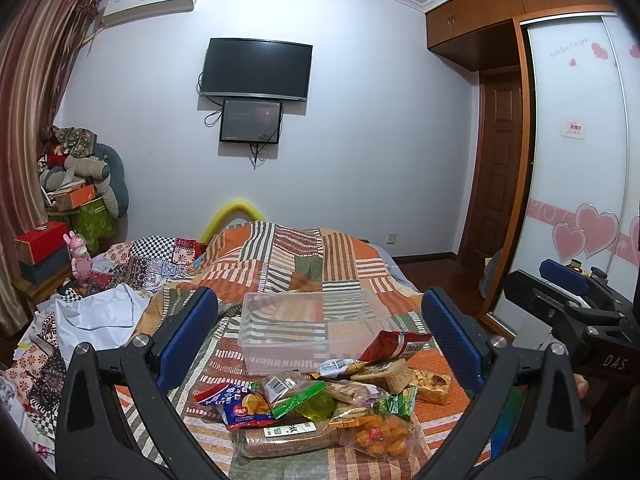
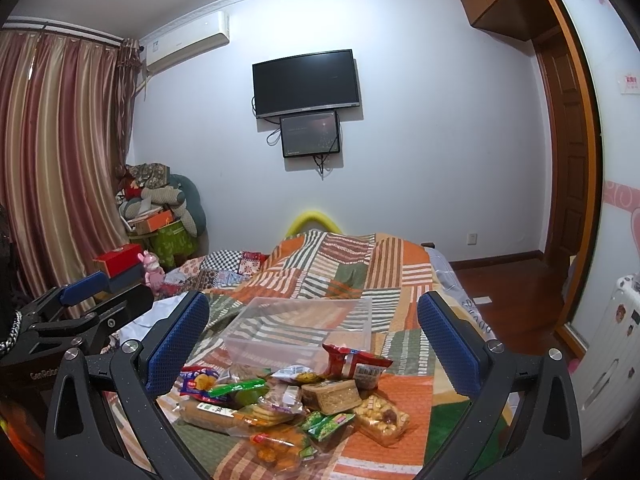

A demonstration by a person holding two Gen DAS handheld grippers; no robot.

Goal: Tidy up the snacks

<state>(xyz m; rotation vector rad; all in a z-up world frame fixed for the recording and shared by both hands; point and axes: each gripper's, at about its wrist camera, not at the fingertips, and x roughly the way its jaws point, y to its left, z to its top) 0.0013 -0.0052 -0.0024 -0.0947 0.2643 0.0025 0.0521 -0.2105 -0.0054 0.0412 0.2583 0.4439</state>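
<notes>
Snacks lie heaped on the patchwork quilt point(image 1: 304, 264) just in front of my two grippers, with the clear plastic bin point(image 1: 316, 326) empty right behind the pile. Working left to right: my left gripper point(image 1: 320, 340) hangs over the heap with its jaws spread wide, holding nothing. Below it, the blue crisp packet point(image 1: 236, 404) sits at the pile's left edge, and the long biscuit pack point(image 1: 288, 438) lies with its long axis across my view, left to right. I judge these packets light, crinkly and slippery, their contents easily crushed, so I would pinch each by a sealed end seam. The red bag point(image 1: 394, 346) leans against the bin's near wall. My right gripper point(image 2: 312, 344) likewise stands wide and empty.
</notes>
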